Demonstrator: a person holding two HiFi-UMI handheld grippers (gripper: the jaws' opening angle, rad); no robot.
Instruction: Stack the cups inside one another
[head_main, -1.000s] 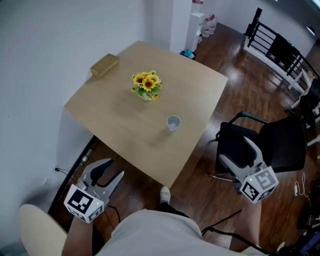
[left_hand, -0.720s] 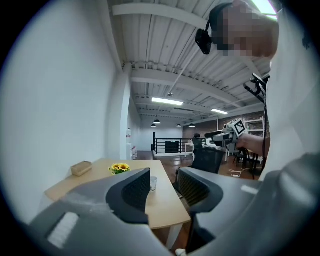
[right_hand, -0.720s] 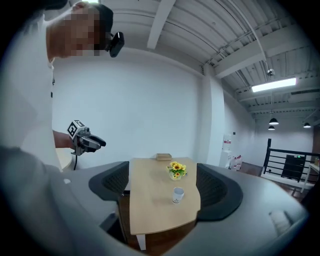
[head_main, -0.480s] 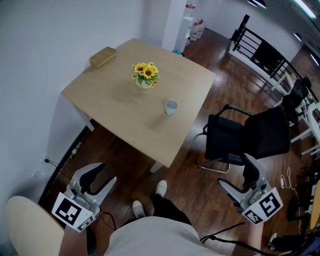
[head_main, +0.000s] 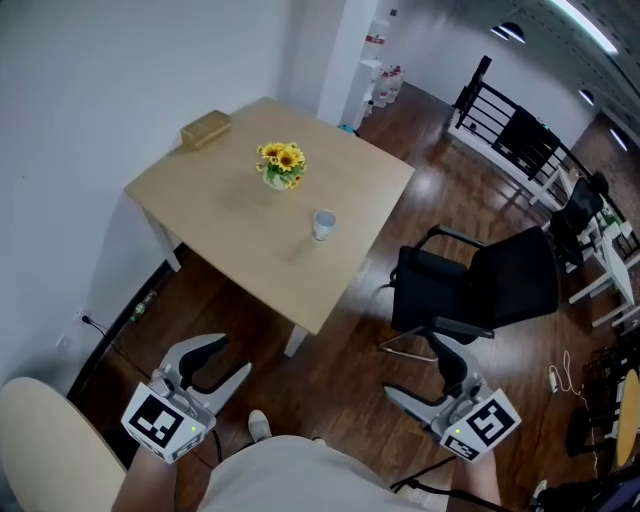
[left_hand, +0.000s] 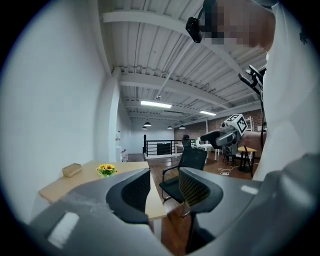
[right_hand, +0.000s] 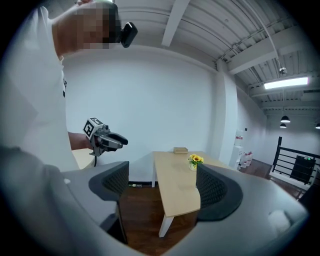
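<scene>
One cup (head_main: 323, 224) on the tabletop (head_main: 230, 235): small, pale, whitish, upright, mouth up. Reads as a single cup; cannot tell if others are nested inside. It sits toward the right side of the tabletop, near-right of the flower pot (head_main: 279, 165) and apart from it. A tan box (head_main: 205, 129) is at the far left corner.

Left gripper (head_main: 232, 357) and right gripper (head_main: 418, 366) are both held low over the wood floor (head_main: 330, 370), well short of the tabletop. Both have jaws spread wide with nothing between them.

The cup shows only in the head view. The left gripper view (left_hand: 164, 187) gives the flowers (left_hand: 106, 169), the box (left_hand: 71, 170), a black office chair (left_hand: 187, 165) and the right gripper (left_hand: 227, 137) off to the right, but no cup. The right gripper view (right_hand: 162, 187) gives the tabletop (right_hand: 175, 185) side on, with flowers (right_hand: 195, 160), box (right_hand: 180, 150) and the left gripper (right_hand: 105, 137). Its right jaw covers the spot where the cup would be. In the head view the chair (head_main: 480, 290) stands right of the tabletop.

Against half a second ago, the tabletop sits farther off, with more floor in front. The right gripper is farther left in the head view. Only one shoe (head_main: 258, 425) shows now, not two. The cup holds the same spot by the flowers.
</scene>
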